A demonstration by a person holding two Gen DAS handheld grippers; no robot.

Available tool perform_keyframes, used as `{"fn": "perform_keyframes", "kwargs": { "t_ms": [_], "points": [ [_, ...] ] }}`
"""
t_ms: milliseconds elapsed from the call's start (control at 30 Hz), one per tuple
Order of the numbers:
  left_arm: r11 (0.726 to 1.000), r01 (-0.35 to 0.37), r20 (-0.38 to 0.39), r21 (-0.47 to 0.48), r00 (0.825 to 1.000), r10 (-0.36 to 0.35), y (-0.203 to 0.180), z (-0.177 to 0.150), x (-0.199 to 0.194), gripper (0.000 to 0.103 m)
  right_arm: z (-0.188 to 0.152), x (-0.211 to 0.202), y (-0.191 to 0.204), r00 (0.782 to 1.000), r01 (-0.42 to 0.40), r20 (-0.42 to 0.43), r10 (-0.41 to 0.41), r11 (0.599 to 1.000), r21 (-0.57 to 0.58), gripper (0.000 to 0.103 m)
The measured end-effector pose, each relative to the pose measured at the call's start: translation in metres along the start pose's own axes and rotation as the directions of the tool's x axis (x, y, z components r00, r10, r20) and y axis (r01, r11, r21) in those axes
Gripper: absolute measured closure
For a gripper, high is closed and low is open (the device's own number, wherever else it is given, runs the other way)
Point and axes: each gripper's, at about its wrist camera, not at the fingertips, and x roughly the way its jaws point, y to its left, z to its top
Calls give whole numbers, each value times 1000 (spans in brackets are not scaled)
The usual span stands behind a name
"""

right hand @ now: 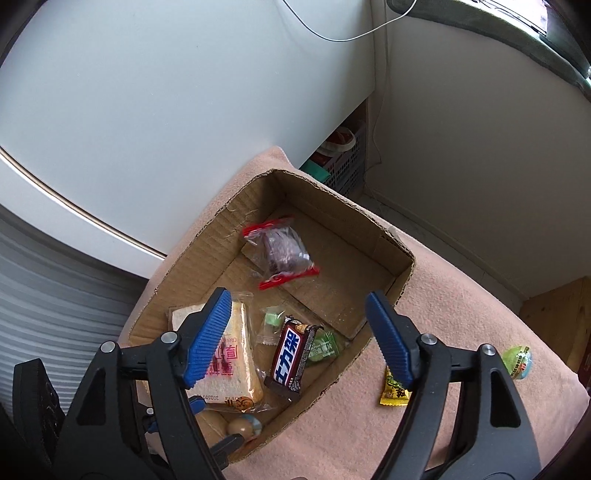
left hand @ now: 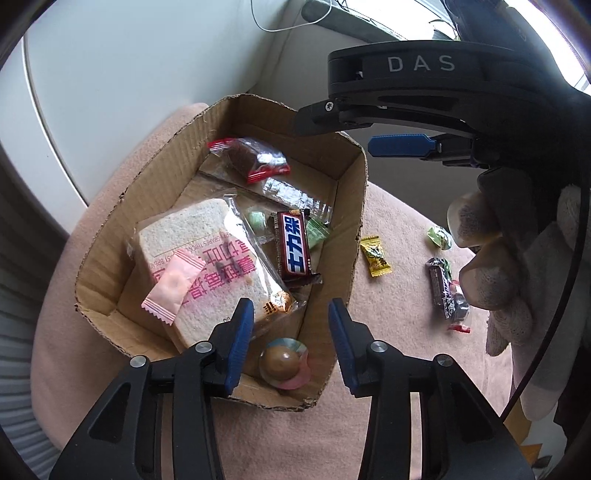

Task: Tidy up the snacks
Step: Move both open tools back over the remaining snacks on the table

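Observation:
A cardboard box on a pink cloth holds wrapped bread, a Snickers bar, a pink sachet, a red-edged dark snack, green candies and a brown ball candy. My left gripper is open and empty above the box's near end. My right gripper is open and empty above the box; it also shows in the left wrist view. Outside the box lie a yellow candy, a green round candy and a dark bar.
The pink cloth covers a raised surface beside a white panel. A gloved hand holds the right gripper. A crate stands in the gap behind the box. A thin cable hangs along the wall.

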Motion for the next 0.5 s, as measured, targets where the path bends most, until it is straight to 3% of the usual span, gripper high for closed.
{"fn": "perform_keyframes", "kwargs": {
  "t_ms": [500],
  "points": [
    [1000,12,24,17,1000,-12,-7,1,-10,62,-17,-51,-39,998,10,68,-15,997,72,25]
  ]
}}
